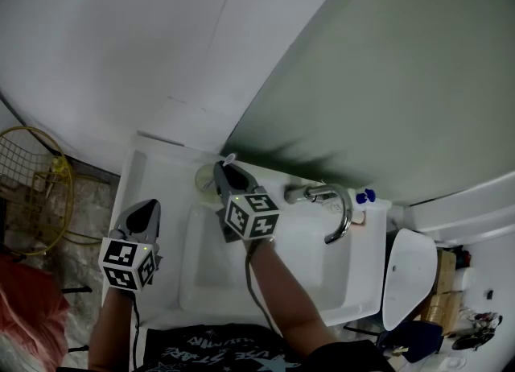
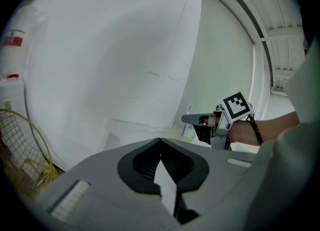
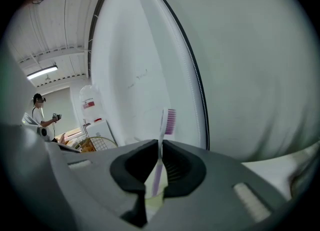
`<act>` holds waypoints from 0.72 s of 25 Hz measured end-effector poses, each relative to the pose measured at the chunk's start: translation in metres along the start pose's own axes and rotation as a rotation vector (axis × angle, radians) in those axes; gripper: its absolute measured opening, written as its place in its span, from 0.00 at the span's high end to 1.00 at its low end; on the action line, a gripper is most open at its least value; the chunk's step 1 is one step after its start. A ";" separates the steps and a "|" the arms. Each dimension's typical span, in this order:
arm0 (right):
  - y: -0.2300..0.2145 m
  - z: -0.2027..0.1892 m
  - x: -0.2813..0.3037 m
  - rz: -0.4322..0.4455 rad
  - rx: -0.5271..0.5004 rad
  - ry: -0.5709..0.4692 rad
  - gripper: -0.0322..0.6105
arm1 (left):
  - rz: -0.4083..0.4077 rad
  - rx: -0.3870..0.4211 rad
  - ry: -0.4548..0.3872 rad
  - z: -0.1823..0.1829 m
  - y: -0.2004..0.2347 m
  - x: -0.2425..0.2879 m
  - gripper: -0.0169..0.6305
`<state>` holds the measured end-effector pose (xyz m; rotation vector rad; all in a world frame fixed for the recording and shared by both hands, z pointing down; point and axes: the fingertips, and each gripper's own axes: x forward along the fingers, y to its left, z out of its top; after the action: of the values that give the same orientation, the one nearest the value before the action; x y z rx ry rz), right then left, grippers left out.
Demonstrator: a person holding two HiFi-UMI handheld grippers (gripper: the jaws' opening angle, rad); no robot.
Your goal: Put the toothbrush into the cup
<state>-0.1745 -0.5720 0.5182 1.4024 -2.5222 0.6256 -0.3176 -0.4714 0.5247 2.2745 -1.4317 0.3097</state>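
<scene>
The right tool (image 3: 160, 147) is pinched narrow on the toothbrush (image 3: 163, 127). It grips the pale handle partway down, so the brush stands upright with its purple-pink bristles above the tool's tips. The handle's lower end runs down to the pale yellowish cup (image 3: 152, 202) directly beneath. From the head view, the cup (image 1: 205, 177) sits on the far left corner of the white sink (image 1: 298, 262), with the right tool's tips just over it. The left tool (image 2: 160, 140) has its jaws together with nothing between them and hangs near the sink's left edge, apart from the cup. A white container (image 2: 17, 22) at the far left carries a red label whose print is too small to read. Each tool's cube bears black-and-white square markers.
</scene>
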 end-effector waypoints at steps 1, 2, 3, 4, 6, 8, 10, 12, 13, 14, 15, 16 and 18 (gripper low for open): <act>-0.002 0.000 0.000 -0.004 0.001 0.002 0.90 | -0.003 0.001 0.002 -0.001 -0.001 0.000 0.96; -0.002 -0.001 0.000 -0.006 0.002 0.006 0.89 | -0.005 0.001 0.004 -0.001 -0.002 0.000 0.96; -0.003 -0.002 0.000 -0.005 0.003 0.011 0.86 | -0.007 0.000 0.005 -0.002 -0.003 0.000 0.96; -0.003 -0.002 -0.001 -0.005 0.003 0.016 0.84 | -0.008 0.000 0.006 -0.002 -0.003 -0.001 0.96; -0.004 -0.003 -0.001 -0.006 0.001 0.026 0.83 | -0.008 0.004 0.007 -0.002 -0.005 -0.001 0.96; -0.005 -0.004 -0.001 -0.005 0.005 0.035 0.77 | -0.010 0.010 0.009 -0.002 -0.009 -0.001 0.96; -0.005 -0.005 -0.003 0.007 0.019 0.044 0.71 | -0.013 0.017 0.010 -0.002 -0.013 -0.003 0.96; -0.003 -0.007 -0.003 0.022 0.032 0.058 0.66 | -0.012 0.021 0.010 -0.002 -0.017 -0.007 0.96; -0.002 -0.009 -0.004 0.025 0.037 0.067 0.64 | -0.010 0.022 0.010 -0.004 -0.018 -0.009 0.96; -0.002 -0.011 -0.005 0.026 0.042 0.074 0.64 | -0.006 0.020 0.011 -0.005 -0.019 -0.012 0.96; -0.003 -0.013 -0.006 0.023 0.045 0.080 0.62 | -0.003 0.015 0.012 -0.006 -0.020 -0.014 0.96; -0.004 -0.013 -0.008 0.019 0.048 0.082 0.62 | 0.001 0.011 0.011 -0.006 -0.020 -0.017 0.96; -0.003 -0.012 -0.013 0.016 0.055 0.076 0.62 | 0.011 0.013 0.005 -0.003 -0.021 -0.023 0.96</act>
<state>-0.1654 -0.5580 0.5256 1.3508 -2.4770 0.7427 -0.3093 -0.4436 0.5131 2.2753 -1.4438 0.3294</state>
